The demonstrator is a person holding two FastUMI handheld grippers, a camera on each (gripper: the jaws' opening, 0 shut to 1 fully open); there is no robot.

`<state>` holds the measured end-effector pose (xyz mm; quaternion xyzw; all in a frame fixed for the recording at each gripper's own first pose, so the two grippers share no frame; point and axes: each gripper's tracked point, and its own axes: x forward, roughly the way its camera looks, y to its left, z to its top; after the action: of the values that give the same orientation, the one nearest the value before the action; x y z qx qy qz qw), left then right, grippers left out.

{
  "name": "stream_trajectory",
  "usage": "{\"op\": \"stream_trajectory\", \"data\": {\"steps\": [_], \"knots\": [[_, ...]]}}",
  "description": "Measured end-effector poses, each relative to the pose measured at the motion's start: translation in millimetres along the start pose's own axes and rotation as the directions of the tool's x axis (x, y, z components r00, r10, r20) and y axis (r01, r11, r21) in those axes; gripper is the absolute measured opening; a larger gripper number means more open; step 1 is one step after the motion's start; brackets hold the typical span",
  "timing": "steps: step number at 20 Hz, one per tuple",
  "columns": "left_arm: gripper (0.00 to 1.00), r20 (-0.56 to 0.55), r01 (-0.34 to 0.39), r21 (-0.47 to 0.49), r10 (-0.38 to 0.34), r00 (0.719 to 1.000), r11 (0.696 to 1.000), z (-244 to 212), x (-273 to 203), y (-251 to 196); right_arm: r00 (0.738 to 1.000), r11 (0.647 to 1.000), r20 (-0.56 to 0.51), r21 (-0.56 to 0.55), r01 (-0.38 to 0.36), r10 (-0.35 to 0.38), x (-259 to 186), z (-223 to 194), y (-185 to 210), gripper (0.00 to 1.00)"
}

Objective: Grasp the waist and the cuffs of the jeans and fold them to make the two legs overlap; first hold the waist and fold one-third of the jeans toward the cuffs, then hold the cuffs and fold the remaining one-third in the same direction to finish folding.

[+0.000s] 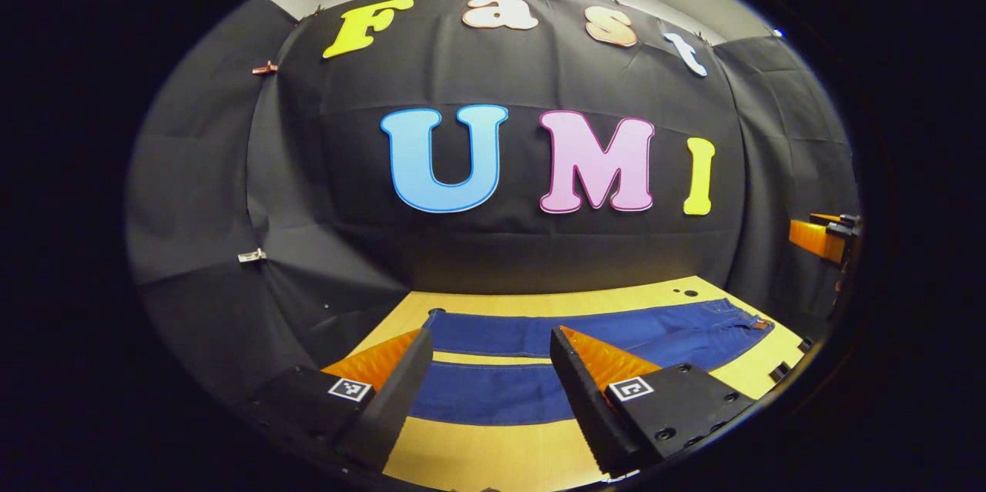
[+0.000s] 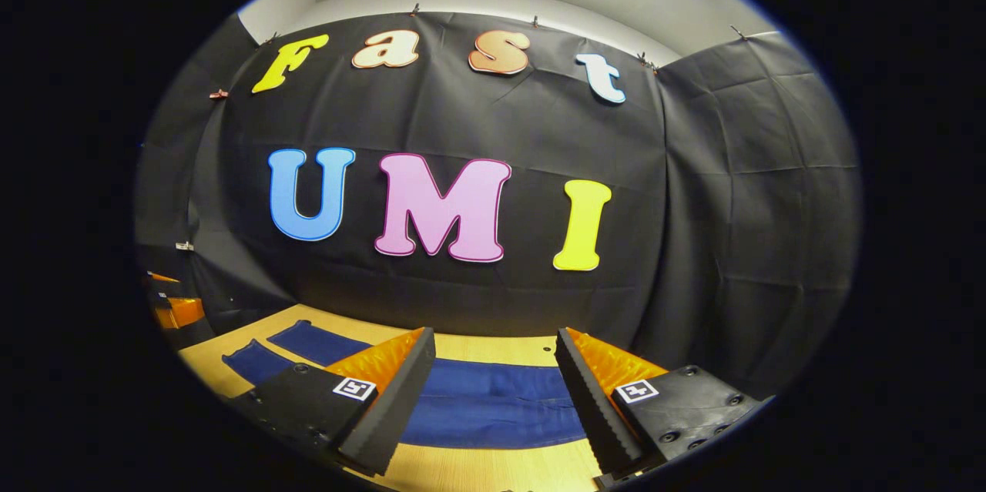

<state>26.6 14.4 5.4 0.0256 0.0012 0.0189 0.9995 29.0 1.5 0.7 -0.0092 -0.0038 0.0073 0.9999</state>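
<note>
One wooden table (image 1: 493, 461) carries one pair of blue jeans (image 1: 493, 392), spread flat and unfolded, its two legs lying side by side with a strip of bare tabletop between them. In the left gripper view the waist of the jeans (image 1: 739, 316) lies toward the table's right end and the leg ends reach toward its left end. Two grippers are present. The left gripper (image 1: 490, 357) hangs above the near leg of the jeans, its two fingers spread wide with nothing between them and clear of the cloth. The right gripper (image 2: 494, 361) hangs above the jeans' wider end, its two fingers likewise spread wide and empty, not touching the denim; in the right gripper view the two legs run off toward the table's left end.
</note>
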Motion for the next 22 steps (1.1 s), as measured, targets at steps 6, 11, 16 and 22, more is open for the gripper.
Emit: {"op": "stream_trajectory", "data": {"steps": [6,11,16,22], "knots": [[0.96,0.016,-0.014,-0.015,0.014,1.000,1.000,2,16,11,1.000,1.000,0.005,0.004,0.024,-0.024,16,1,-12,0.96],[0.98,-0.012,0.052,0.254,-0.051,0.999,0.966,-8,40,55,1.000,1.000,-0.007,-0.026,0.016,-0.017,25,-4,-19,0.94],[0.98,-0.257,0.199,0.487,-0.078,0.963,0.850,-85,71,117,0.999,0.996,-0.037,-0.087,0.023,-0.026,34,-8,-42,0.96],[0.99,-0.540,0.508,0.756,-0.045,0.840,0.413,-194,102,174,0.992,0.984,-0.090,-0.163,0.078,-0.094,39,-28,-83,0.96]]}}
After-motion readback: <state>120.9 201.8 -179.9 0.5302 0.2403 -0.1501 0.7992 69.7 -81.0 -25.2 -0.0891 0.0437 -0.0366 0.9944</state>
